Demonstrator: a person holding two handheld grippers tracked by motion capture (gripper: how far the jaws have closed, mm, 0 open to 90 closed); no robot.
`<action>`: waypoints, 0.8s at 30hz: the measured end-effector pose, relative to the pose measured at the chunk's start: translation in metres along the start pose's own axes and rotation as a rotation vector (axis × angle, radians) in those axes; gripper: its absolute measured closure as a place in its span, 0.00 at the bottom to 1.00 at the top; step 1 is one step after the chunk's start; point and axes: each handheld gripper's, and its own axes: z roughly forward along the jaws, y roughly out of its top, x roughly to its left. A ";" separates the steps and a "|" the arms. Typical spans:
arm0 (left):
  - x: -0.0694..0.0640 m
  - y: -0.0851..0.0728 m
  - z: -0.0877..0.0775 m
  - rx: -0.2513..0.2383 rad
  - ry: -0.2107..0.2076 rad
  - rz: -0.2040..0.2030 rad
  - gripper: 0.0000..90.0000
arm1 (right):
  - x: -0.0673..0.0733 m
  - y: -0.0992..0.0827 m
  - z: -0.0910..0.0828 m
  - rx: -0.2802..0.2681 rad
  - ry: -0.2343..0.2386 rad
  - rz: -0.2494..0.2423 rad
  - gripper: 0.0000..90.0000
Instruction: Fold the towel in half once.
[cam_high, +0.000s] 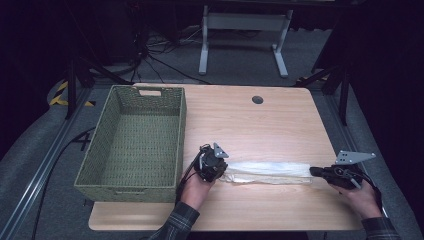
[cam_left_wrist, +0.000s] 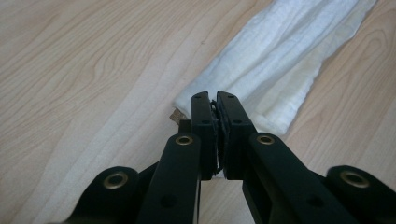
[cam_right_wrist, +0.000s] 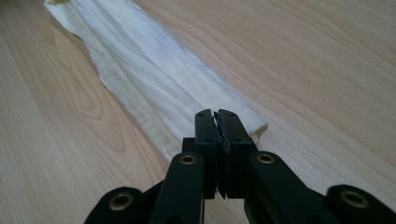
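— On the pale wooden table, where did the long, folded white cloth lie?

— Stretched along the near edge, right of the green woven basket. The left gripper sat at one end, the right gripper at the other.

— And their jaws?

— Both pairs were pressed together. Each seemed to pinch the cloth's edge, though the fabric between the pads was hard to make out.
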 end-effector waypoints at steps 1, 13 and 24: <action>-0.001 -0.001 0.000 0.010 0.000 0.001 0.96 | 0.001 -0.001 0.000 0.000 0.002 0.000 0.97; -0.013 -0.005 -0.004 0.021 -0.053 0.017 0.88 | 0.007 -0.008 -0.006 -0.004 0.045 0.023 0.88; -0.014 0.001 0.006 0.026 -0.165 0.003 0.92 | 0.008 -0.007 -0.001 0.011 0.061 0.031 0.99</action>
